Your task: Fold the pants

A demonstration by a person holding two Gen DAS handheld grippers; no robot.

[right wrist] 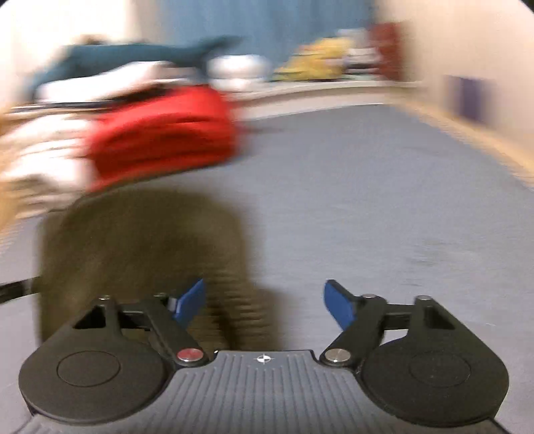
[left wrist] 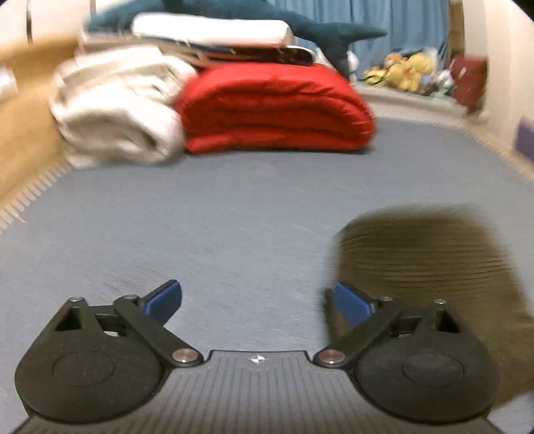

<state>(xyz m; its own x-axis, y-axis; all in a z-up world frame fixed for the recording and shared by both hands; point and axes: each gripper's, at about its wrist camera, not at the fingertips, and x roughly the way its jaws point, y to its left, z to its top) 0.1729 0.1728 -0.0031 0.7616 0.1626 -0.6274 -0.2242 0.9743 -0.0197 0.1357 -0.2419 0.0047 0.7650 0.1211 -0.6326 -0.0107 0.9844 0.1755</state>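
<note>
The olive-brown ribbed pants (left wrist: 434, 267) lie in a compact heap on the grey-blue bed sheet (left wrist: 217, 217), at the lower right of the left wrist view. My left gripper (left wrist: 258, 300) is open just left of the heap, with bare sheet between its blue pads. In the blurred right wrist view the same pants (right wrist: 140, 247) fill the lower left. My right gripper (right wrist: 265, 302) is open above their right edge, its left blue pad over the cloth and nothing pinched between the pads.
A folded red quilt (left wrist: 273, 110) and a white blanket (left wrist: 116, 106) are stacked at the head of the bed, with a dark teal plush shark (left wrist: 300, 23) on top. Yellow plush toys (left wrist: 407, 71) sit on a ledge far right. A wooden panel (left wrist: 23, 133) borders the left side.
</note>
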